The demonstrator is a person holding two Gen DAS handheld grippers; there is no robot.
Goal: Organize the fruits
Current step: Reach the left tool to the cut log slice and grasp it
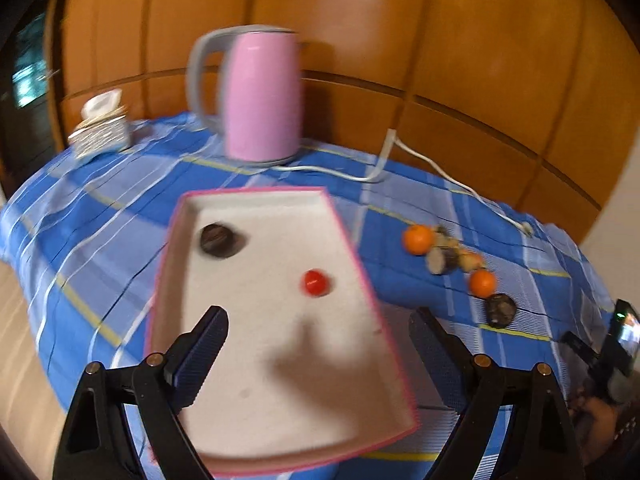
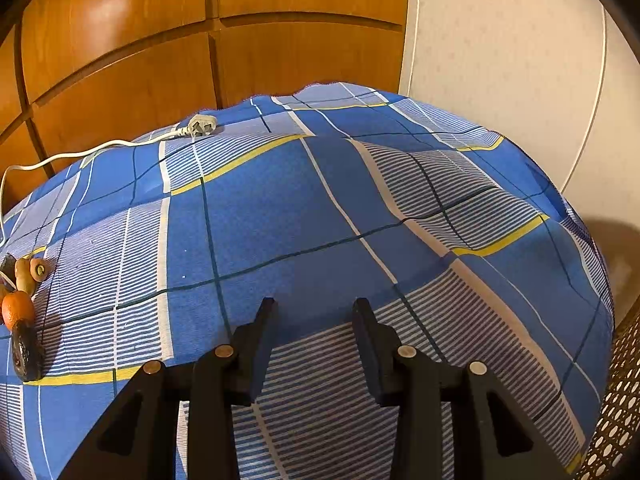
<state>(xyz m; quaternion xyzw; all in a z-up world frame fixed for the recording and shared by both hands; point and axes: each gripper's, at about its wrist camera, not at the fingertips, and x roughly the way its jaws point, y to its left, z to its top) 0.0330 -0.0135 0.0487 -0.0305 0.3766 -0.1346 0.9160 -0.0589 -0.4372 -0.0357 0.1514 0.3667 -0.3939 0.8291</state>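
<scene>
In the left wrist view a white tray with a pink rim (image 1: 360, 264) lies on the blue checked cloth. A small red fruit (image 1: 316, 282) and a dark round fruit (image 1: 217, 239) lie in it. My left gripper (image 1: 318, 330) is open and empty above the tray's near half. To the tray's right lie two oranges (image 1: 418, 239) (image 1: 482, 283), some brownish fruits (image 1: 448, 258) and a dark fruit (image 1: 500, 310). My right gripper (image 2: 314, 312) is open and empty over bare cloth. In the right wrist view an orange (image 2: 18, 309) and a dark fruit (image 2: 26, 350) show at the left edge.
A pink kettle (image 1: 260, 92) stands behind the tray, its white cord (image 1: 460, 184) trailing right to a plug (image 2: 202, 126). A tissue box (image 1: 102, 130) sits at the far left. Wooden panels back the table. A woven basket (image 2: 616, 408) is at the right.
</scene>
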